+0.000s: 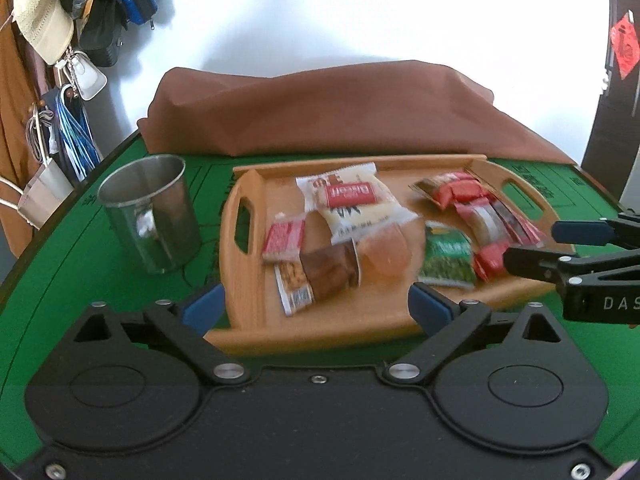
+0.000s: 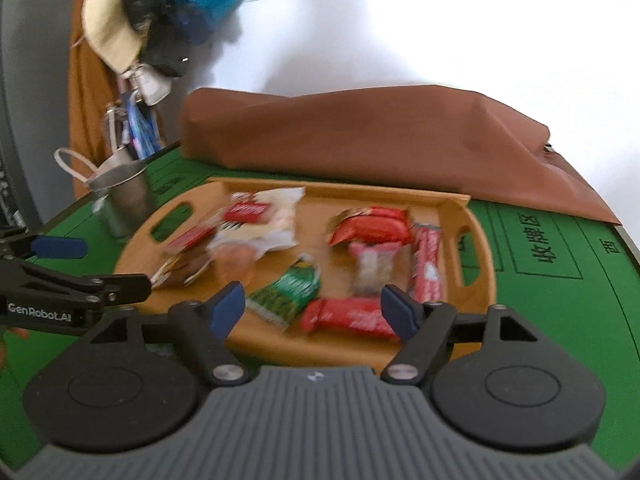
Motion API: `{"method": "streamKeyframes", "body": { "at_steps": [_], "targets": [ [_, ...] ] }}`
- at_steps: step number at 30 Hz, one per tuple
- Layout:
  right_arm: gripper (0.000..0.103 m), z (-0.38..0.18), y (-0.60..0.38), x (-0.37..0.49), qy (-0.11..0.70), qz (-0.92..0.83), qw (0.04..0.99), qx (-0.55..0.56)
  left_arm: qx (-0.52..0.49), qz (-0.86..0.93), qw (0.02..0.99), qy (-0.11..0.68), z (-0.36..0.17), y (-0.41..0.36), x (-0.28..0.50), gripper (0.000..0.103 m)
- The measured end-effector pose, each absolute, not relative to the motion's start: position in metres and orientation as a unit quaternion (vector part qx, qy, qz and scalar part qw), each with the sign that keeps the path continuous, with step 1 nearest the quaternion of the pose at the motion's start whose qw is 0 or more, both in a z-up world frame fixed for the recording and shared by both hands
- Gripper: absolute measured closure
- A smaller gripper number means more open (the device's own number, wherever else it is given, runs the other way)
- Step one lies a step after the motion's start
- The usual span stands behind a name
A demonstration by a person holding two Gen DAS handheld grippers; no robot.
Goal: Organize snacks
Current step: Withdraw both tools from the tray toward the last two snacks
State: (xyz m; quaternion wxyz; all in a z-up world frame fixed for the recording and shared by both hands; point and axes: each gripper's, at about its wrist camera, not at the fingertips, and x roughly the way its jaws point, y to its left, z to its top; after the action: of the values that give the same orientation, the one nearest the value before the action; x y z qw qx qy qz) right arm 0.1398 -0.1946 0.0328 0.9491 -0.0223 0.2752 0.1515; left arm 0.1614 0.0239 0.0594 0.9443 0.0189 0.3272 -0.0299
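Observation:
A wooden tray (image 1: 360,328) with cut-out handles lies on the green table and holds several snack packets. Among them are a white packet with a red label (image 1: 352,200), a green packet (image 1: 448,256), an orange jelly cup (image 1: 386,256) and red packets (image 1: 456,192). My left gripper (image 1: 316,308) is open at the tray's near edge, touching nothing. My right gripper (image 2: 314,312) is open just above the near rim of the tray (image 2: 320,200), over a red packet (image 2: 348,316) and beside the green packet (image 2: 288,292), gripping neither. Each gripper also shows in the other's view: the right gripper (image 1: 552,246) and the left gripper (image 2: 100,266).
A steel cup (image 1: 152,216) stands left of the tray. A brown cloth bundle (image 1: 340,108) lies along the table's far side against the white wall. Hats and bags (image 1: 44,20) hang at the far left. Green mat (image 1: 100,300) surrounds the tray.

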Motion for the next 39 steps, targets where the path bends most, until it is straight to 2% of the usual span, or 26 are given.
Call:
{"method": "streamKeyframes", "body": {
  "at_steps": [21,39],
  "targets": [
    [0.014,0.006,-0.181,0.054,0.297,0.211,0.928,-0.079,0.021,-0.069,0.925,0.374,0.021,0.026,0.081,0.003],
    [0.012,-0.013,-0.168,0.032,0.314,0.236,0.910,-0.131,0.001,-0.078,0.919,0.387,0.011,0.024,0.076,0.001]
  ]
}}
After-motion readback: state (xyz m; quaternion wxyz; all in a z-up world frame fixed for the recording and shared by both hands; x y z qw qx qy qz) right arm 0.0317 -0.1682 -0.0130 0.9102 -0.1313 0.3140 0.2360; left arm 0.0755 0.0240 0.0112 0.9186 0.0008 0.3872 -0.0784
